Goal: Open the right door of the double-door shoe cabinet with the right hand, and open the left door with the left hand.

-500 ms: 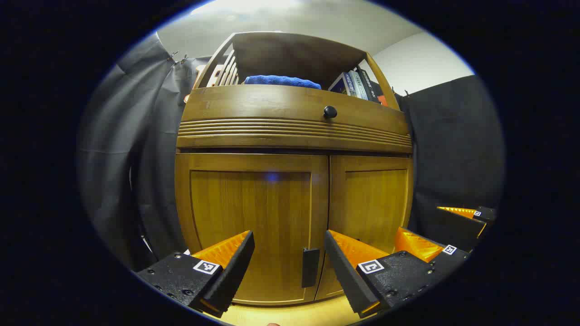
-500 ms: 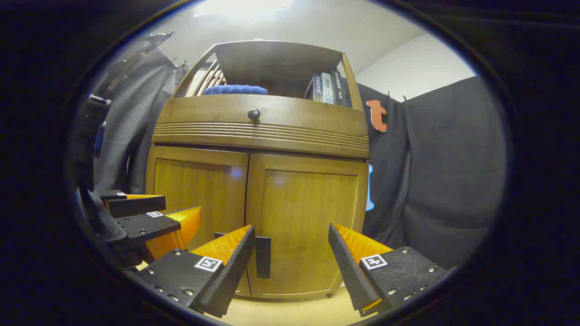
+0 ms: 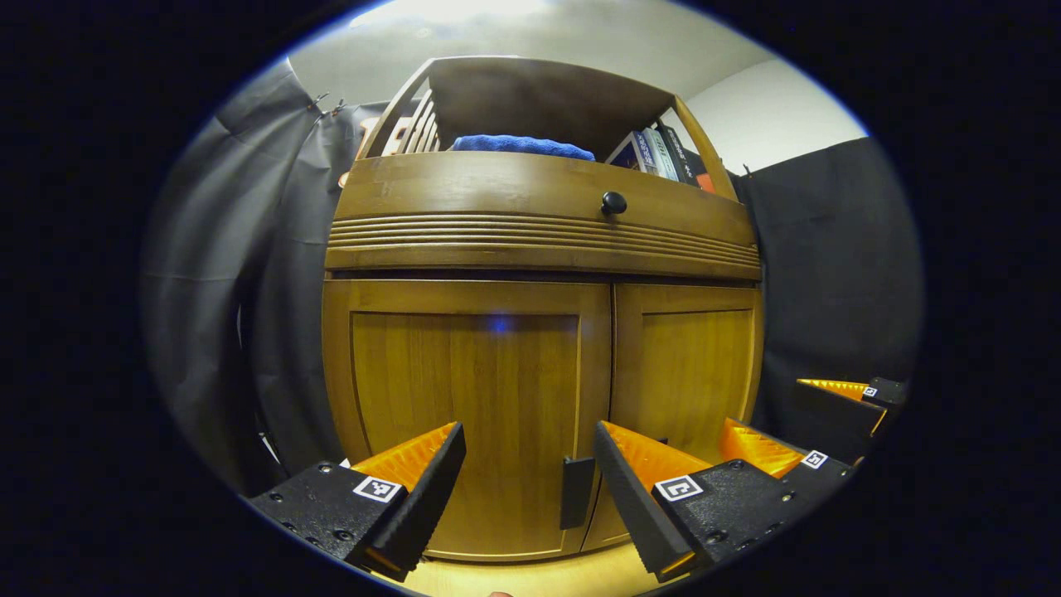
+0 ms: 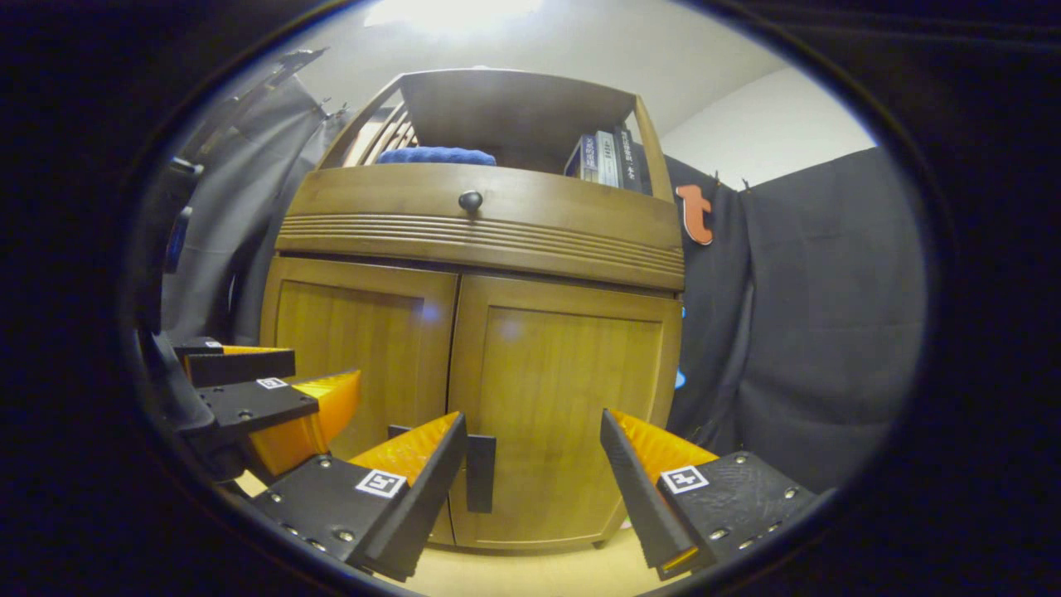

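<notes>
A wooden shoe cabinet stands before me with both doors closed. In the left gripper view its left door (image 3: 464, 406) carries a dark handle (image 3: 576, 492) near the centre seam, and my left gripper (image 3: 529, 481) is open just short of it, the handle lying nearer the right finger. In the right gripper view the right door (image 4: 564, 414) has its own dark handle (image 4: 481, 473), which sits just inside the left finger of my open right gripper (image 4: 532, 481). The other gripper shows off to the side in each view: the right gripper (image 3: 816, 414) and the left gripper (image 4: 265, 398).
Above the doors runs a drawer with a round black knob (image 3: 613, 202). The open shelf on top holds a folded blue cloth (image 3: 520, 146) and several books (image 3: 655, 154). Black cloth (image 4: 812, 315) hangs on both sides. A light wooden floor (image 4: 530, 572) lies below.
Both grippers have edged slightly nearer the cabinet and shifted a little left, so the doors and handles sit a bit farther right. The doors stay closed.
</notes>
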